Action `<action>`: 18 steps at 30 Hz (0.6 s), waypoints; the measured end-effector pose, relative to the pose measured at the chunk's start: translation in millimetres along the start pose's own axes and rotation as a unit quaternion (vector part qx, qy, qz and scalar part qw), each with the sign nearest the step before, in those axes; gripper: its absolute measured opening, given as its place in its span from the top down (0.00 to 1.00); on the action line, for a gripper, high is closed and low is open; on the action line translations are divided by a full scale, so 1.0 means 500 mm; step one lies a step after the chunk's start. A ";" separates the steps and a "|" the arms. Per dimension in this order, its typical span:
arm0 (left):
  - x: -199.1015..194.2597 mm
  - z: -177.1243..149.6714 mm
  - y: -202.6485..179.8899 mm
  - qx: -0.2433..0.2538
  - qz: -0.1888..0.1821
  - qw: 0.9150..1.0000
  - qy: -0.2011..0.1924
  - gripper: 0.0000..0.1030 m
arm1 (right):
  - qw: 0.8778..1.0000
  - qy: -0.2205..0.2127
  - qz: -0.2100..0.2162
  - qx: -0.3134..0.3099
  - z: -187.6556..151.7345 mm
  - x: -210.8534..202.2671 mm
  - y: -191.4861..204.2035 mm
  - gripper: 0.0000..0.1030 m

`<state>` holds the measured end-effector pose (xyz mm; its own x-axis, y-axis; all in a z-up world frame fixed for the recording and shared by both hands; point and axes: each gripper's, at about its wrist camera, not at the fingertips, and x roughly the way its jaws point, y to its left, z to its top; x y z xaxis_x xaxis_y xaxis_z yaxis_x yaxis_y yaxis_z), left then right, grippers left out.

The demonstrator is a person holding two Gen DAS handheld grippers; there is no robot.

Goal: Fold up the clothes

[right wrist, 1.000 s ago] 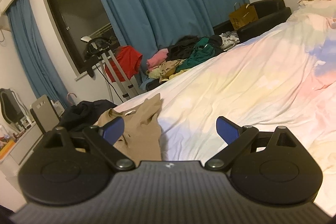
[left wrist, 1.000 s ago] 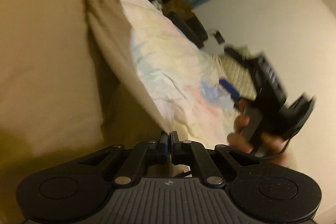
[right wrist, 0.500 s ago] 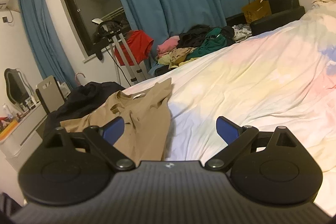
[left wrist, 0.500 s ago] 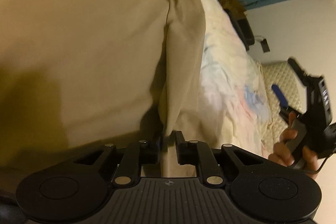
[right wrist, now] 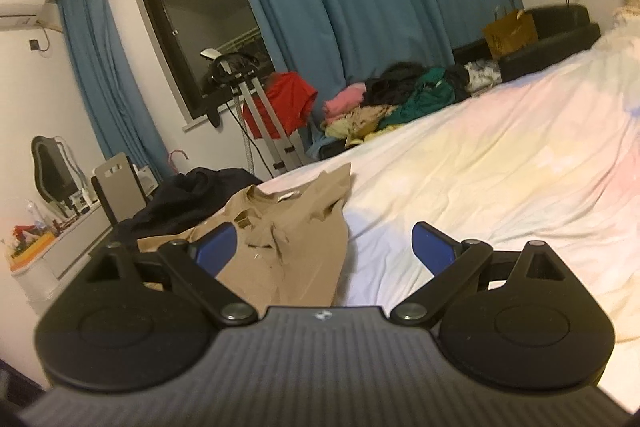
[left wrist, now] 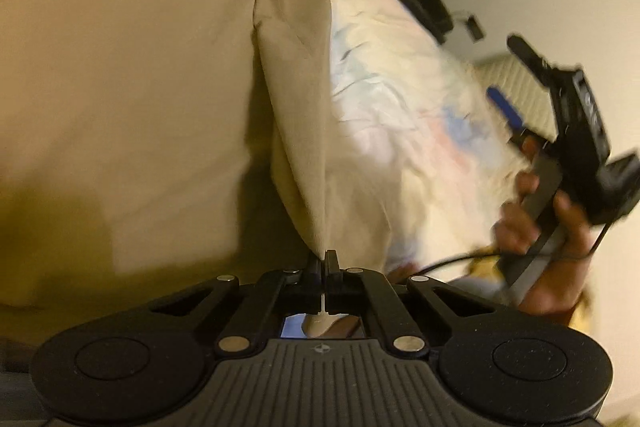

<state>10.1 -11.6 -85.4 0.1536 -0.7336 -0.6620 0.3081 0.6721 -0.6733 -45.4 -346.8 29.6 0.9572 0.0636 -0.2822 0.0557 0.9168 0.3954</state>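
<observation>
Pinching tan shirt (left wrist: 296,131): left claw (left wrist: 323,259) | right-wrist view: collar (right wrist: 260,199)

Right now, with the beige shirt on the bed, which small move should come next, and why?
Probably bring the right claw down to the beige shirt and close it on the edge nearest to it. The left claw is shut on a fold of the shirt, while the right one is open and empty above the bedsheet; a fold likely needs two held points.
</observation>
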 end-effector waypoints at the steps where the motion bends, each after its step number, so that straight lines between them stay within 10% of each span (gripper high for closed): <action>1: -0.002 -0.004 0.000 0.009 0.022 1.000 -0.001 0.99 | 1.000 -0.001 0.003 -0.004 0.001 0.002 0.002 0.07; 10: 0.033 -0.025 0.012 0.027 0.106 0.994 0.031 0.93 | 0.999 0.030 0.027 -0.005 0.008 0.051 0.019 0.07; 14: -0.001 -0.015 -0.003 0.035 0.113 0.993 -0.007 0.48 | 1.000 0.020 0.014 -0.003 0.001 0.028 0.021 0.07; 18: -0.042 0.052 -0.016 0.029 0.102 0.992 -0.074 0.41 | 1.000 0.000 0.000 0.021 0.004 0.025 0.003 0.07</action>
<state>28.6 -4.0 -57.7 0.3524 -0.5930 -0.7240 0.3102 0.8039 -0.5075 -32.7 -345.6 28.6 0.9572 0.0628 -0.2825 0.0684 0.8995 0.4316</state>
